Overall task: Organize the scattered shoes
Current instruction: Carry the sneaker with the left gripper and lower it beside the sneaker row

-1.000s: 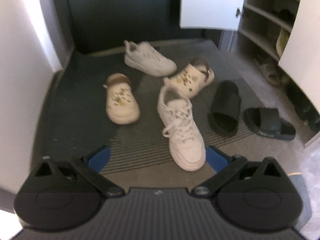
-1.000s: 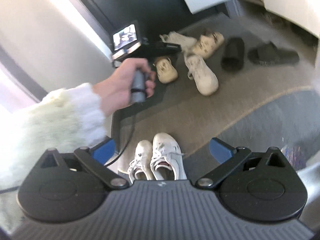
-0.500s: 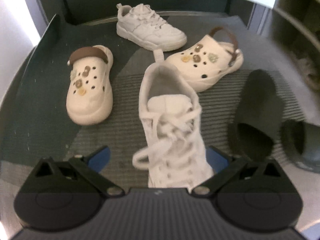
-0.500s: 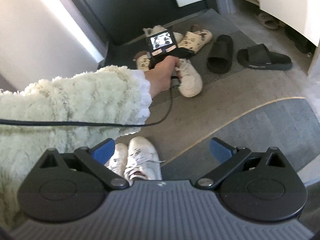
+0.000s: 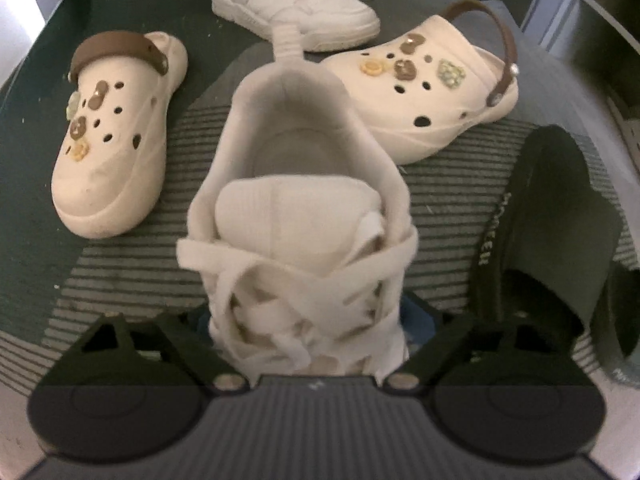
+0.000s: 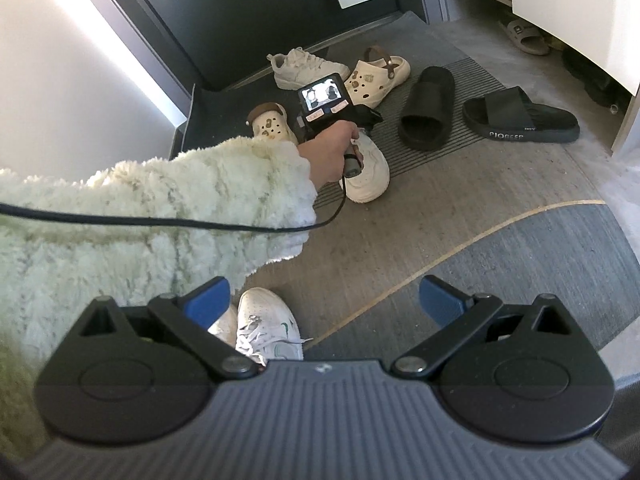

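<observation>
The open cabinet (image 6: 560, 8) at the upper right of the right wrist view holds a beige slide (image 6: 524, 36) on its bottom level, with darker footwear beside it too dim to identify.

On the striped mat (image 5: 140, 276), the left gripper (image 5: 308, 320) straddles a white laced sneaker (image 5: 296, 216), and its jaws are closing on it; whether the pads already press its sides cannot be told. The sneaker's long axis runs along the gripper's view, heel away and toe under the gripper. A second white sneaker (image 5: 296, 4) lies crosswise behind it. A cream clog (image 5: 112, 136) sits to its left, toe toward the camera, and its mate (image 5: 424, 88) to the right, angled sideways. A black slide (image 5: 548, 224) lies farther right; the other black slide (image 6: 520, 116) rests on the bare floor.

The right gripper (image 6: 324, 300) hangs with jaws wide apart and empty above the floor.
</observation>
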Available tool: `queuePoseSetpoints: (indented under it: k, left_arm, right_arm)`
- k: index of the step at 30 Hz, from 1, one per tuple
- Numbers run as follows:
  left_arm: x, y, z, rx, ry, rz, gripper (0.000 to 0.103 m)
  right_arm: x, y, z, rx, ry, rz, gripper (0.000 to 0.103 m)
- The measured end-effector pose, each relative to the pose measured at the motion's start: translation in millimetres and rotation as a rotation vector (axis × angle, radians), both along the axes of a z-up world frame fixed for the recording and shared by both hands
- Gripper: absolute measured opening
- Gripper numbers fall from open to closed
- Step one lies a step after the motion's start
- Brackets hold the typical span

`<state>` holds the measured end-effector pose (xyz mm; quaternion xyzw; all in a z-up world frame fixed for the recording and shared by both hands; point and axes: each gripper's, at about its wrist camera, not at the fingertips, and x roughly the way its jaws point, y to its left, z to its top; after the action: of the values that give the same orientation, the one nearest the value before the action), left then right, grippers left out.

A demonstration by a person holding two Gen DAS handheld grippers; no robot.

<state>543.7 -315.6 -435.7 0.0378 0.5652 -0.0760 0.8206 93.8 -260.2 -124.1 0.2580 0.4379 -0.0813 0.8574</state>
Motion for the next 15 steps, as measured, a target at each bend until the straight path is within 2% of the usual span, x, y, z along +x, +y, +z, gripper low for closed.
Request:
queuePoseSetpoints:
  k: [6,9,15]
  left_arm:
    - [-6,11,8,-0.013,0.059,0.033,0.076]
    - [-18,17,21,-0.013,0.068,0.014,0.076]
    - [-65,27,70,-0.015,0.026,-0.075,0.076]
  right_arm:
    - [-7,2,4,0.018,-0.03,-0.014,0.103]
    - [-13,1,4,0.042,-0.042,-0.04,0.103]
    - [-27,6,15,0.099,-0.117,-0.078,0.103]
